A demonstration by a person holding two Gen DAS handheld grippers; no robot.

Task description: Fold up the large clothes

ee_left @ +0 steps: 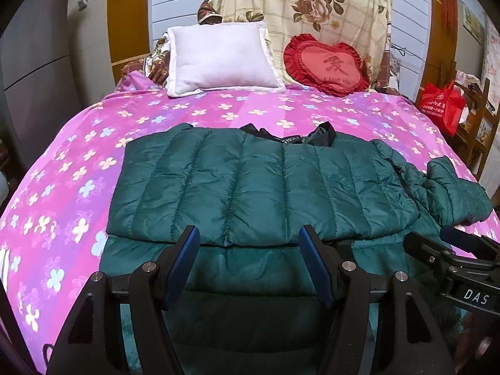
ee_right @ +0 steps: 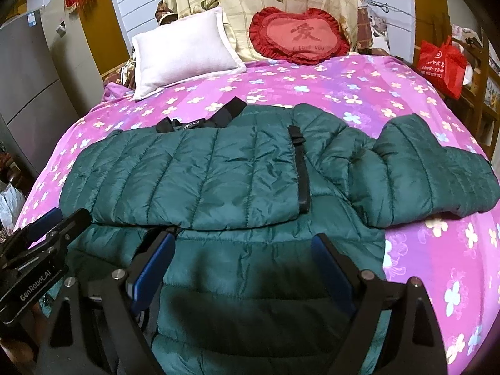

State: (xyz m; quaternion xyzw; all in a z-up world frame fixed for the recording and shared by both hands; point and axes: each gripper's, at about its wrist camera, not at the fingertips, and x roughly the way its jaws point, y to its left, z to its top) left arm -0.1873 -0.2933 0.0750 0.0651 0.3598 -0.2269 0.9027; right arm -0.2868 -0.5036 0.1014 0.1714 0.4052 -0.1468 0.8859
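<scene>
A dark green quilted puffer jacket [ee_left: 262, 184] lies flat on a pink flowered bed cover [ee_left: 78, 162], partly folded over itself, with a black collar at the far edge. It also shows in the right wrist view [ee_right: 203, 168], with a black strap [ee_right: 301, 168] and a sleeve [ee_right: 431, 175] spread to the right. My left gripper [ee_left: 250, 240] is open and empty, just above the jacket's near fold. My right gripper [ee_right: 242, 243] is open and empty over the jacket's lower part. Each gripper shows at the edge of the other's view.
A white pillow [ee_left: 222, 57] and a red heart cushion [ee_left: 328, 64] lean at the headboard under a floral blanket [ee_left: 306, 6]. A red bag [ee_left: 442, 107] sits on a wooden shelf at right. A grey cabinet [ee_left: 34, 62] stands at left.
</scene>
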